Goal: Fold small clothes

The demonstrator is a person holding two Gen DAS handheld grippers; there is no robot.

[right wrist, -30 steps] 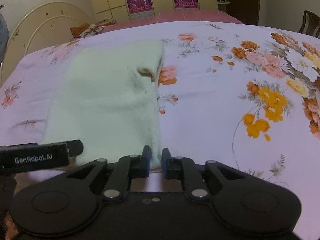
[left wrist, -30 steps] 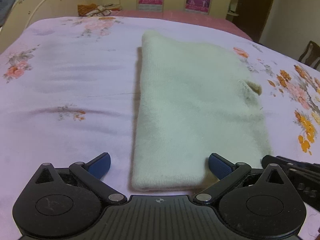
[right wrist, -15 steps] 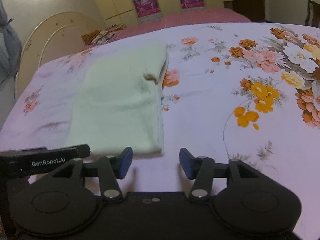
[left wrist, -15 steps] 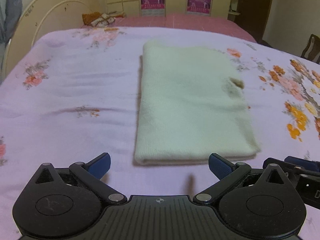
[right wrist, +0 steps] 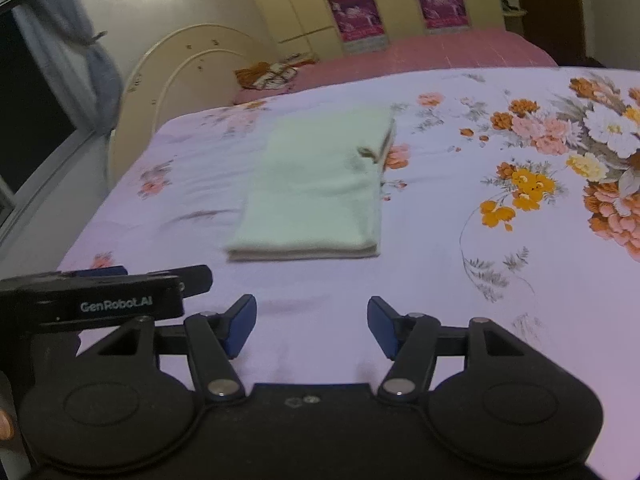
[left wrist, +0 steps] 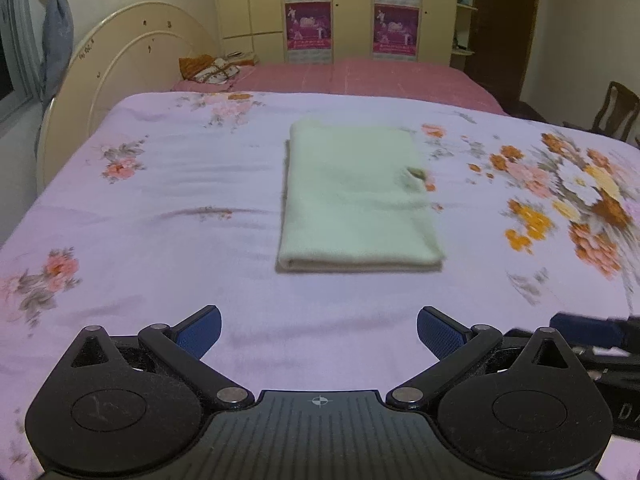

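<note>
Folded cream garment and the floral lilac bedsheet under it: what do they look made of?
Folded cream garment: looks like a soft knit or fleece, matte and fuzzy, with thick rounded fold edges; blur hides the weave, so knit is a guess. Floral lilac bedsheet: thin woven cloth, probably cotton or a blend, smooth with a faint sheen, printed flowers and shallow wrinkles.

the folded garment (left wrist: 356, 200) is a soft, fuzzy, matt cream knit. the bedsheet (left wrist: 160, 200) under it is smooth, thin lilac cloth printed with flowers, faintly creased. the left gripper (left wrist: 319, 330) has matt black plastic arms, small shiny metal pivot pins, and blue, finely textured pads on its fingers (left wrist: 440, 334). the headboard (left wrist: 120, 68) looks glossy painted cream.
</note>
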